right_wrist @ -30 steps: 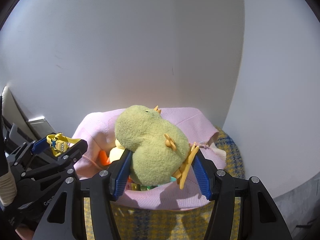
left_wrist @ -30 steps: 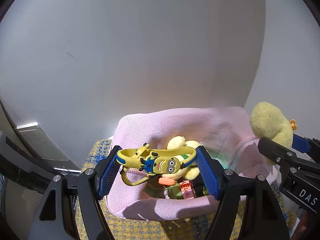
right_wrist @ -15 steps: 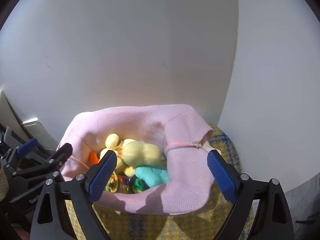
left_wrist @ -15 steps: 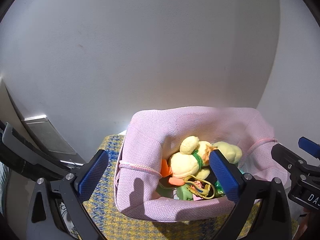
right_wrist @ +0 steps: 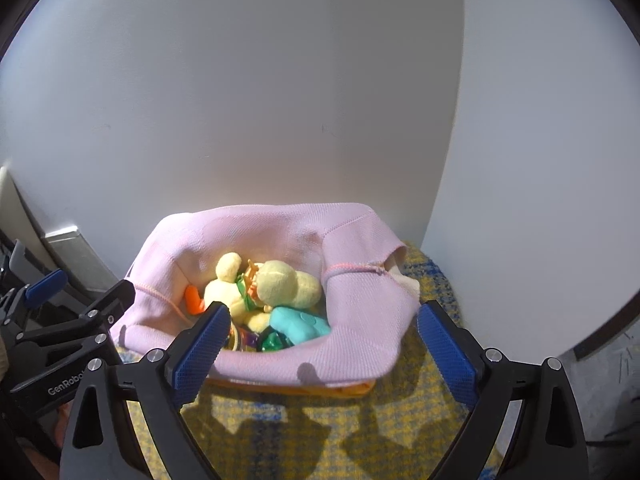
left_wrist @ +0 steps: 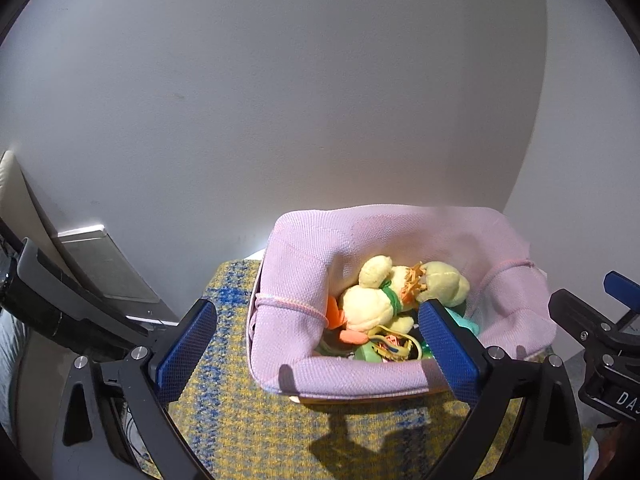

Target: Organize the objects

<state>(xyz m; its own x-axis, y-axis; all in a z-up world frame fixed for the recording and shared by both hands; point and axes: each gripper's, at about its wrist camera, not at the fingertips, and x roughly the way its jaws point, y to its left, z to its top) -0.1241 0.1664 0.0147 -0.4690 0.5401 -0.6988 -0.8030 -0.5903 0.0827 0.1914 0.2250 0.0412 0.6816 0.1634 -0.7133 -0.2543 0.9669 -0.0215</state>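
A pink fabric basket stands on a yellow and blue woven mat. Inside lie two yellow plush toys, a teal soft toy, an orange piece and the yellow minion strap among small toys. My left gripper is open and empty, just in front of the basket. My right gripper is open and empty, also in front of it. Each gripper shows at the edge of the other's view.
A white wall rises right behind the basket. The woven mat spreads under and in front of it. A grey flat device leans at the left. A dark floor strip shows at the right.
Both grippers opened and dropped their toys into the basket: the minion strap from the left, the yellow plush from the right. Both then pulled back from the basket.
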